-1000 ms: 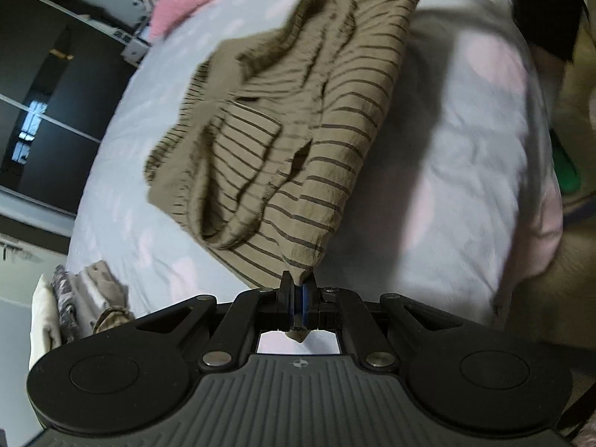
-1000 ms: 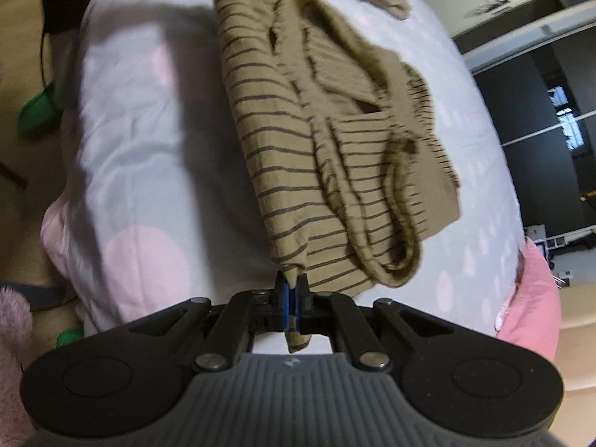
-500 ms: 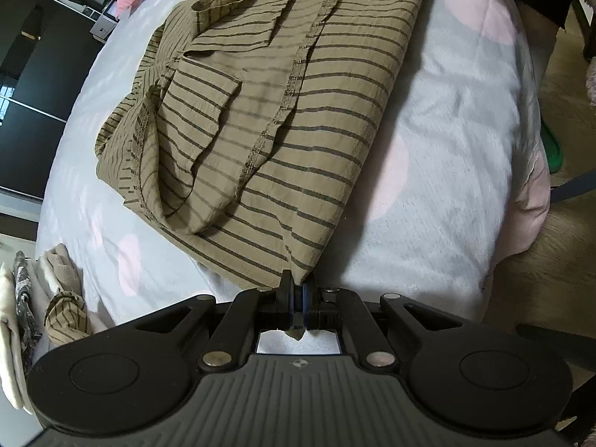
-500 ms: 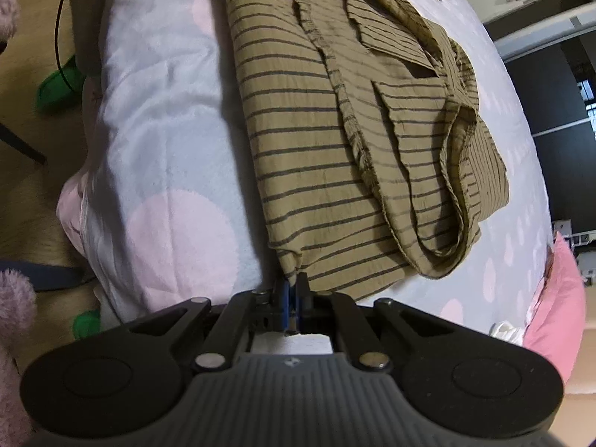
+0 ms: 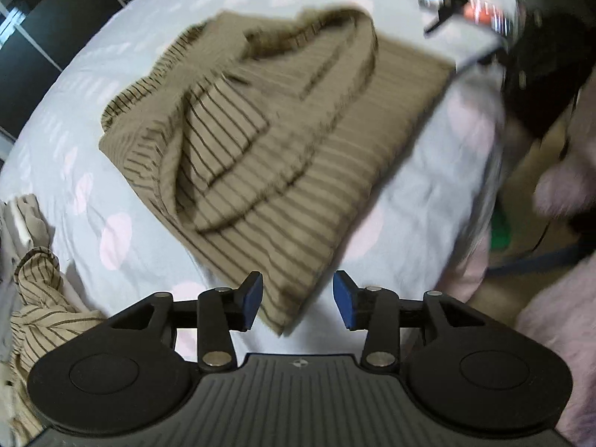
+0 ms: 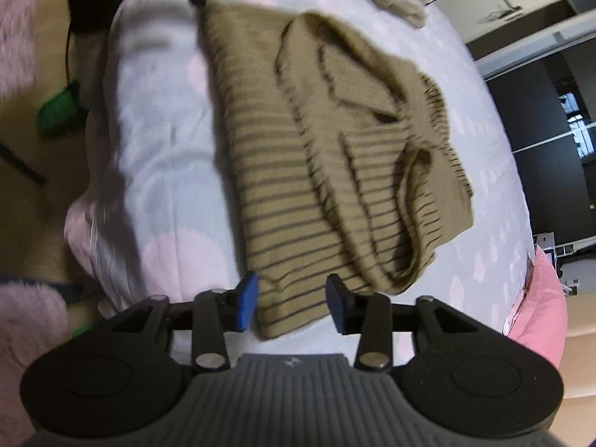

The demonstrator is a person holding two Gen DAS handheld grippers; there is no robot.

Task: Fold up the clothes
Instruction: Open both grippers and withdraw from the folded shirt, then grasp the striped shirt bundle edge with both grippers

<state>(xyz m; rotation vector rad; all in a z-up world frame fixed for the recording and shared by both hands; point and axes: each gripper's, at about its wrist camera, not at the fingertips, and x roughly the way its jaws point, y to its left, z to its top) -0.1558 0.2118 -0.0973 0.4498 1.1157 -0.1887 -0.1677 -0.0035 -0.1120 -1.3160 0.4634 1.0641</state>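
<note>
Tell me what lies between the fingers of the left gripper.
A corner of the brown striped shirt lies between the left gripper fingers, which are opening and stand clear of the cloth, with the pale dotted bedsheet beneath. The left wrist view shows this.

bedspread (image 5: 156,85): pale, with pink spots | pink pillow (image 6: 540,298): lay at the bed's edge | green object (image 6: 59,110): sat on the floor beside the bed | dark wardrobe doors (image 6: 540,119): stood beyond the bed | fluffy pink fabric (image 6: 22,33): blurred, at frame edge
</note>
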